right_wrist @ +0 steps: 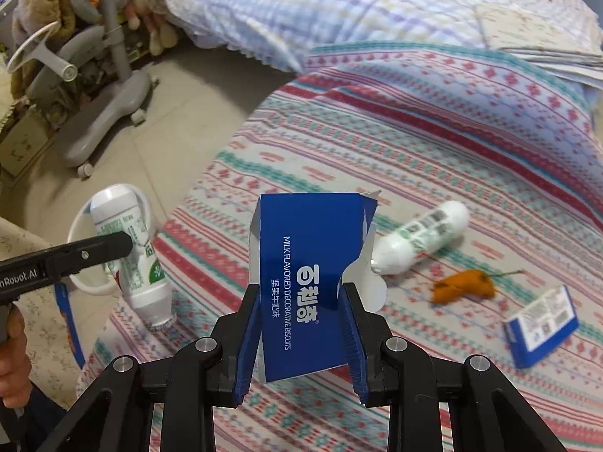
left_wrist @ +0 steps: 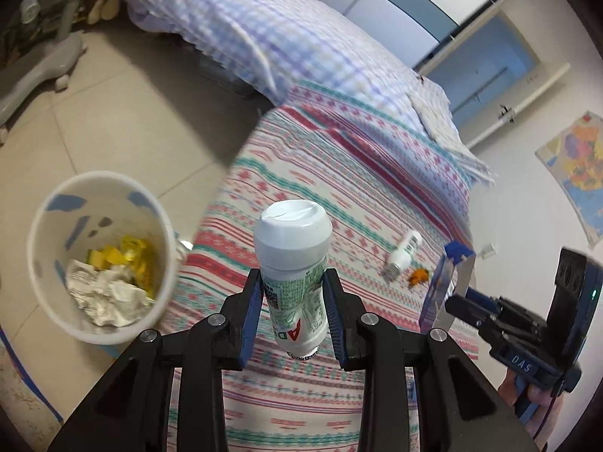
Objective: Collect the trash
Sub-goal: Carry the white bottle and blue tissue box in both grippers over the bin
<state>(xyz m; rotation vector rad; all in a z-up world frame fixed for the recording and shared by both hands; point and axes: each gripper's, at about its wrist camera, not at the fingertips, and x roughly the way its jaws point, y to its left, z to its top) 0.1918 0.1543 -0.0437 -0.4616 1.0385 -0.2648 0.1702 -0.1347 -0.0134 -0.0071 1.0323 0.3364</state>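
My left gripper (left_wrist: pixel 294 282) is shut on a white plastic bottle with a green label (left_wrist: pixel 292 256), held above the striped bed cover; the bottle also shows in the right wrist view (right_wrist: pixel 132 252). The white trash bin (left_wrist: pixel 43 263) stands on the floor to the left, holding crumpled paper and yellow wrappers. My right gripper (right_wrist: pixel 303 293) is shut on a torn blue biscuit box (right_wrist: pixel 305 275), also seen in the left wrist view (left_wrist: pixel 439 286). A second white bottle (right_wrist: pixel 418 239), an orange peel (right_wrist: pixel 463 286) and a small blue box (right_wrist: pixel 542 326) lie on the bed.
The bed (right_wrist: pixel 452 120) with a striped cover fills the right; a checked quilt (left_wrist: pixel 264 26) lies at its far end. A grey wheeled chair base (right_wrist: pixel 101 120) stands on the tiled floor at left. A wardrobe (left_wrist: pixel 433 19) is behind the bed.
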